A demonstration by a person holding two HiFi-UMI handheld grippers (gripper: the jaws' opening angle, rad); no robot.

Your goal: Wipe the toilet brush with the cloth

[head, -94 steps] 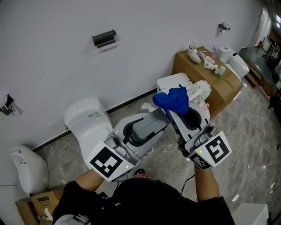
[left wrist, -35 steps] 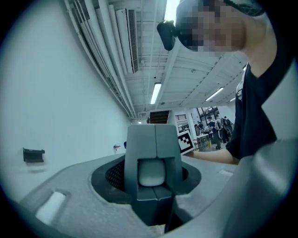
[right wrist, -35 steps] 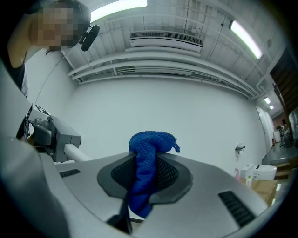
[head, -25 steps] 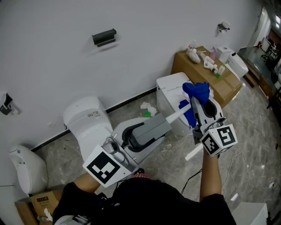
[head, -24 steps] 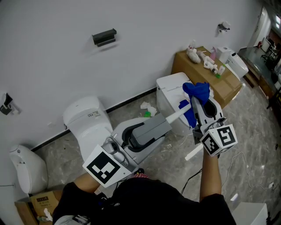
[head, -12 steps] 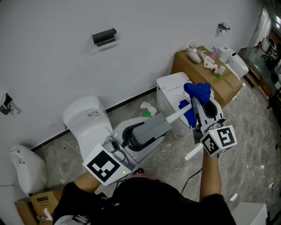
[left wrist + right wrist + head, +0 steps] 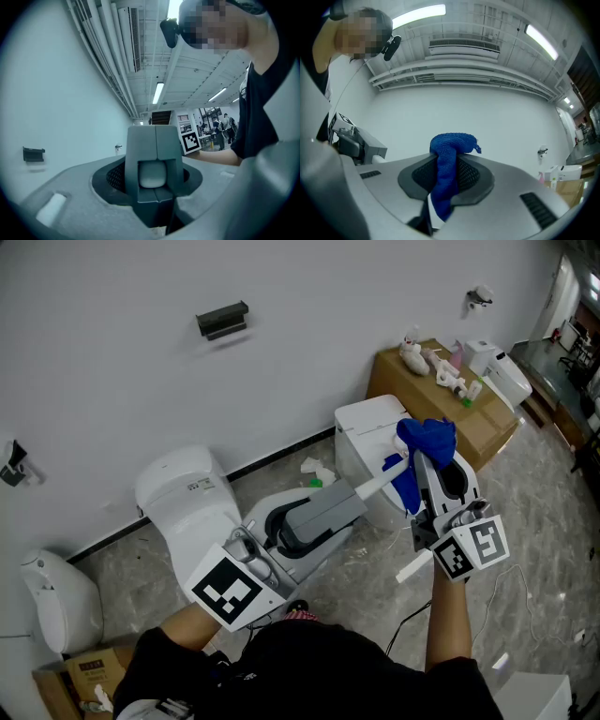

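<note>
Nearest me, my left hand-held gripper (image 7: 298, 526) is clamped on the grey handle (image 7: 155, 159) of the toilet brush (image 7: 377, 486), with its jaws standing wide around that thick block. From there the brush's white shaft runs away up and to the right. Its long axis is aimed at my right hand-held gripper (image 7: 424, 457), which pinches the blue cloth (image 7: 427, 435). The cloth seems to drape over the shaft's far part, so my right hand is nearer the bristle end, though the head itself is hidden. I judge the stroke must follow that shaft line. Farther back, a white toilet (image 7: 178, 488) stands against the wall.
</note>
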